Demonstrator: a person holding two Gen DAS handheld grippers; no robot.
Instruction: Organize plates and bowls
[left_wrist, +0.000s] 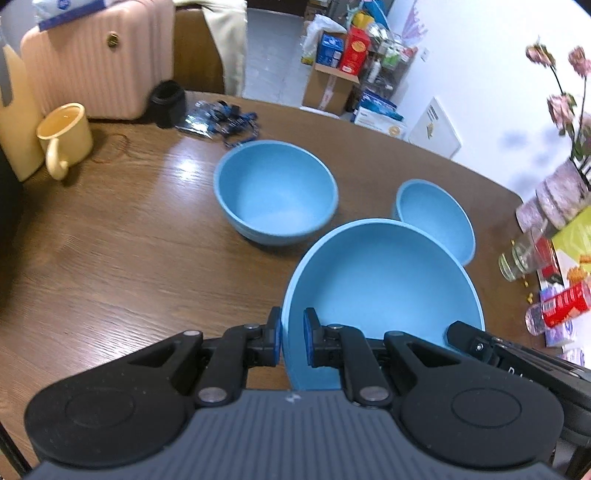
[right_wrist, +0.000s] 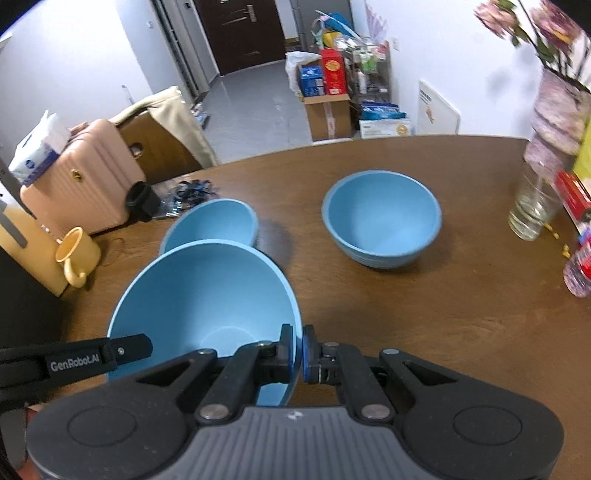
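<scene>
A large blue bowl is held between both grippers, seemingly just above the brown table. My left gripper is shut on the bowl's left rim, one pad inside the wall and one outside. My right gripper is shut on the opposite rim the same way. Each wrist view also shows the other gripper's black fingers at the bowl's far side. Two more blue bowls stand upright on the table: one ahead on the left, one further right.
A yellow mug, a pink suitcase, a black cup and blue lanyards sit at the table's left and back. A flower vase, a bottle and red packets crowd the right edge.
</scene>
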